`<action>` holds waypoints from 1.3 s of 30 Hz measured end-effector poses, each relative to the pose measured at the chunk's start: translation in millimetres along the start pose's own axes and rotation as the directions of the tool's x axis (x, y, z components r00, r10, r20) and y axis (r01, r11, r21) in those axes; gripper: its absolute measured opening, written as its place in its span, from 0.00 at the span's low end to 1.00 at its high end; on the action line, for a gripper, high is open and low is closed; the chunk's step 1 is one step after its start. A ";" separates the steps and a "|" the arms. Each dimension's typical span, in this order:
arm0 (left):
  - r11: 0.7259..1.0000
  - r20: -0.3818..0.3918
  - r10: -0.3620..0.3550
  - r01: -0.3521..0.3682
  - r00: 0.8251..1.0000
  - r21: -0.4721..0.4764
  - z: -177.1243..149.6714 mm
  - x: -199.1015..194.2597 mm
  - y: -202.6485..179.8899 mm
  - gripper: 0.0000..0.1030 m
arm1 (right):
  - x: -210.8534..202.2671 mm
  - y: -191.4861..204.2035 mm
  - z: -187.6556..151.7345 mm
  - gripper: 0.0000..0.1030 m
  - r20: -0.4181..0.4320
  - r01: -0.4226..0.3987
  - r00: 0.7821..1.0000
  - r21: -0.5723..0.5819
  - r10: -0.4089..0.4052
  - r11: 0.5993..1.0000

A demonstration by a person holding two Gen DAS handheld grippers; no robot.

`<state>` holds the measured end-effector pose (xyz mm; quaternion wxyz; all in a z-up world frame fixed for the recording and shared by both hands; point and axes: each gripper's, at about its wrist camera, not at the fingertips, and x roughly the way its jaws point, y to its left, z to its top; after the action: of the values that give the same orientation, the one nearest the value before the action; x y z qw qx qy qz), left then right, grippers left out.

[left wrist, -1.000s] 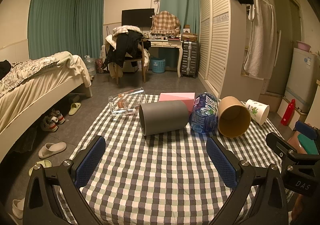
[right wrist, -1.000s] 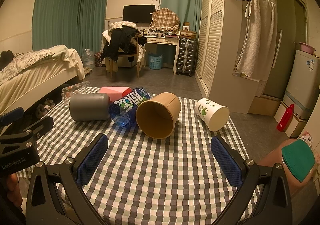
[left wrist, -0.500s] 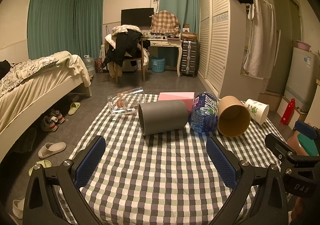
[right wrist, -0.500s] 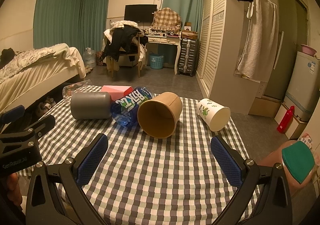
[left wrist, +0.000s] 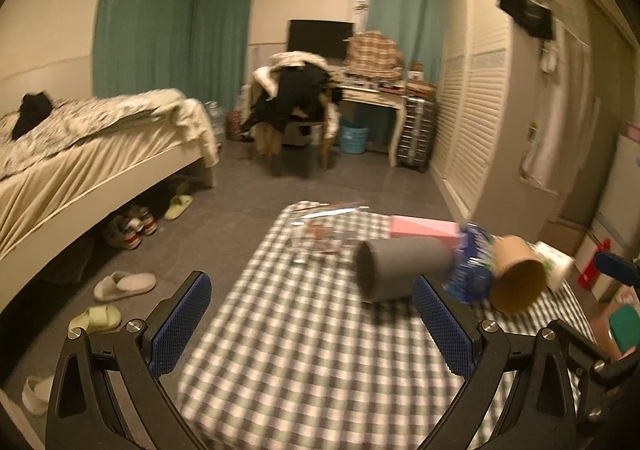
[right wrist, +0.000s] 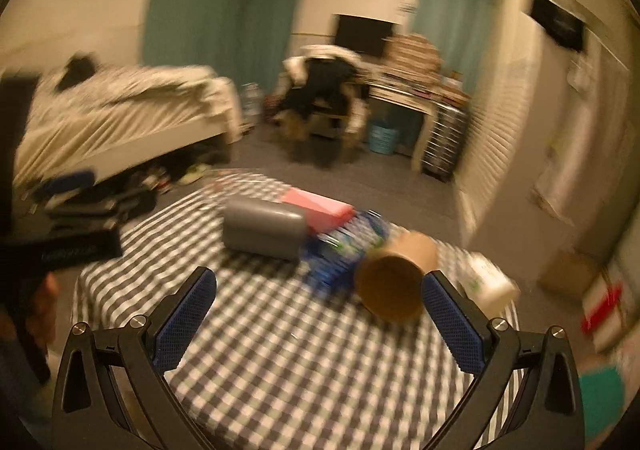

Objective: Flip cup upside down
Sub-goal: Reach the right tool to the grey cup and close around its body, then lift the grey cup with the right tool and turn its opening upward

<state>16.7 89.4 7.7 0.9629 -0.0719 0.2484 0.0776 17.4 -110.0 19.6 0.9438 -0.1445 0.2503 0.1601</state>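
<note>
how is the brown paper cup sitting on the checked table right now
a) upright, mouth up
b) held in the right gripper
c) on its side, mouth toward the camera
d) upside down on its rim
c: the brown paper cup lies on its side on the checked table, its open mouth facing the camera, ahead of the open right gripper.

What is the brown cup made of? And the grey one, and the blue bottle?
The brown cup looks like matte kraft paper: dull tan inside and out, thin rim. The grey cup has a smooth, even, non-shiny surface, probably plastic or silicone; the blur leaves that open. The blue bottle seems clear plastic with a printed label, since it glints.
</note>
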 end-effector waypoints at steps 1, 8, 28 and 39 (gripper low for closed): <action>1.000 -0.009 0.015 -0.015 1.000 -0.013 0.6 3.9 6.5 1.00 | 7.6 6.2 5.5 1.00 -0.006 -0.013 1.000 -0.052 0.013 0.999; 0.992 -0.059 0.122 -0.124 0.991 -0.023 -1.7 31.5 28.0 1.00 | 88.3 39.9 35.9 1.00 -0.117 -0.113 0.990 -0.322 0.079 0.940; 0.986 -0.158 0.155 -0.162 0.975 -0.032 -8.8 79.7 48.8 1.00 | 238.2 96.0 25.5 0.89 -0.338 -0.298 0.939 -0.690 0.070 0.660; 0.982 -0.142 0.177 -0.183 0.974 -0.035 -10.8 70.9 54.0 1.00 | 198.1 100.6 46.9 0.75 -0.312 -0.226 0.949 -0.576 0.044 0.786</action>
<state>62.9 148.4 -41.8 0.9303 -0.0774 0.3182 0.1653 162.8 43.4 -63.5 0.7885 -0.4409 0.3274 0.2770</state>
